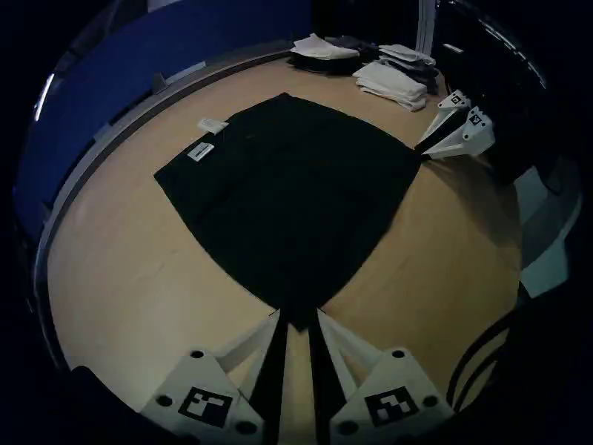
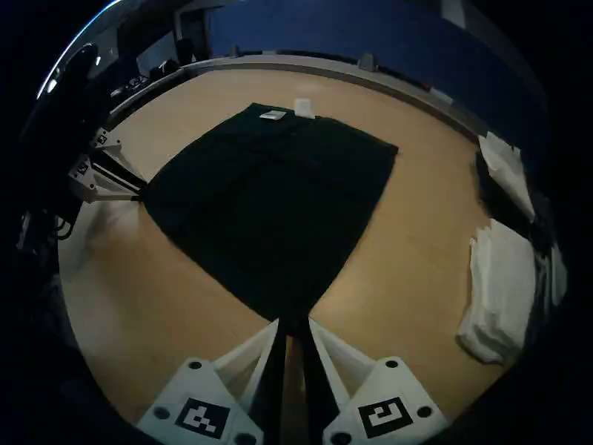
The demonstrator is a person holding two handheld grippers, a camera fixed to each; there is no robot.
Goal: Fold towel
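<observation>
A black towel (image 1: 296, 193) (image 2: 274, 200) lies spread flat on the wooden table (image 1: 133, 252) (image 2: 415, 222), with a white label (image 1: 200, 151) (image 2: 273, 115) near its far edge. My left gripper (image 1: 296, 320) is shut on the towel's near corner at the bottom of the left gripper view. The right gripper (image 2: 295, 322) is likewise shut on the adjacent corner. Each gripper also shows in the other's view, farther off: the right gripper (image 1: 421, 148) at the upper right, the left gripper (image 2: 139, 194) at the left, both with fingers closed on a towel corner.
Stacks of folded white and dark towels (image 1: 393, 81) (image 2: 500, 289) sit on the table's far side, with another pile (image 1: 326, 50) (image 2: 504, 170) behind. A small white tag (image 1: 212, 125) (image 2: 302, 107) lies beside the towel. A blue partition (image 1: 148, 52) (image 2: 333, 30) borders the table.
</observation>
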